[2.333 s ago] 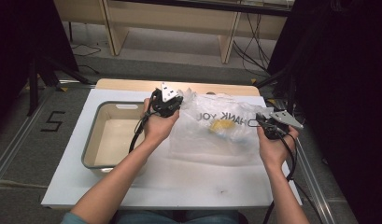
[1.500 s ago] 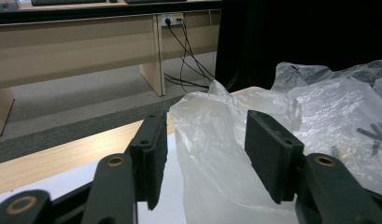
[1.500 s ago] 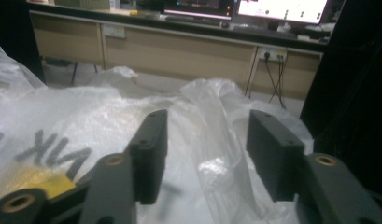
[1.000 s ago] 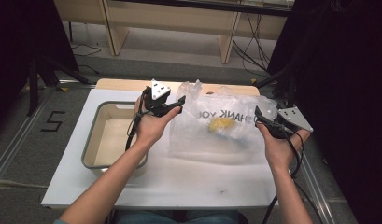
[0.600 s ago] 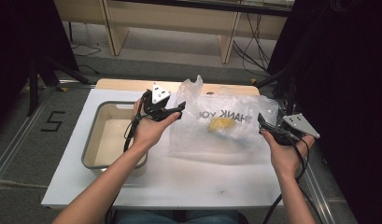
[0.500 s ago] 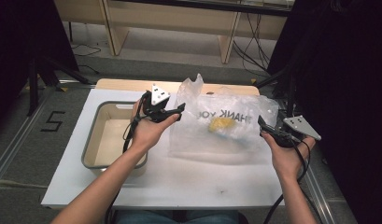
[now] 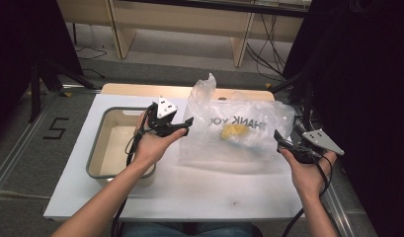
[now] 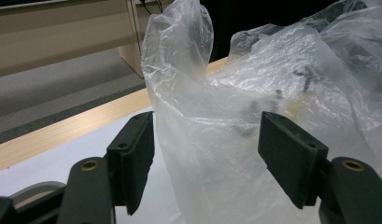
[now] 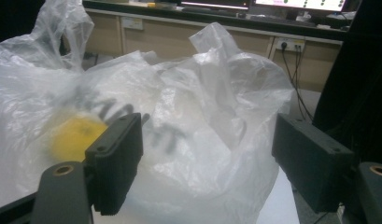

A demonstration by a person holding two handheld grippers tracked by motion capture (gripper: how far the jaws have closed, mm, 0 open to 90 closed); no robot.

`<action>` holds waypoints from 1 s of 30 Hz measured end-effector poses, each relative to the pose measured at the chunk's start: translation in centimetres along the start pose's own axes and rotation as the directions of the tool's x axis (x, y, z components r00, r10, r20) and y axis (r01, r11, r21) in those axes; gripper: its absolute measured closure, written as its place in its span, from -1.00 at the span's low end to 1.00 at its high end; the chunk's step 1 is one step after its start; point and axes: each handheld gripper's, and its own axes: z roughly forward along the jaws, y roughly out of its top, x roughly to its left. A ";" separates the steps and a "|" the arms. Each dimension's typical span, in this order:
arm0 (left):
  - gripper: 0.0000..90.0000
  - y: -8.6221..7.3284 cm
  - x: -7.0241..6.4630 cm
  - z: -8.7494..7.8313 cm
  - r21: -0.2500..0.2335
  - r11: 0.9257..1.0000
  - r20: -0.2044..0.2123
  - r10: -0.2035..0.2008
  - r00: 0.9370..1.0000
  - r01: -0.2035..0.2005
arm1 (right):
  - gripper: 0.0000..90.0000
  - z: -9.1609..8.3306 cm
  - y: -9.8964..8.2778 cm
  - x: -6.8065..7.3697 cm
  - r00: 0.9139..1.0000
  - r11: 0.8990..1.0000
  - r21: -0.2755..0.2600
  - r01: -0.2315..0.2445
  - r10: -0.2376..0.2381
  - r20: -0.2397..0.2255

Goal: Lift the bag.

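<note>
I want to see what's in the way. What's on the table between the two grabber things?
The clear plastic bag with a yellow thing inside lies between the left gripper and right gripper, seen in the high view.

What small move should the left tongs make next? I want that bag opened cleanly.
Probably ease the left tongs forward and close on the plastic bag: its upright fold stands between the open jaws, unpinched, with the yellow thing inside.
</note>
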 end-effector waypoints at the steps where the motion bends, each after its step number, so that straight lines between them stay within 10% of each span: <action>1: -0.21 -0.1 -0.1 -0.1 0.002 1.000 0.006 -0.001 1.000 0.000 | -0.43 -0.1 0.0 0.0 1.000 1.000 0.003 0.000 0.000 -0.005; 30: -0.25 -3.7 0.1 -3.9 0.088 0.995 0.139 0.041 0.989 -0.054 | -0.38 -1.8 -3.7 0.3 0.990 0.993 0.118 0.004 0.012 -0.138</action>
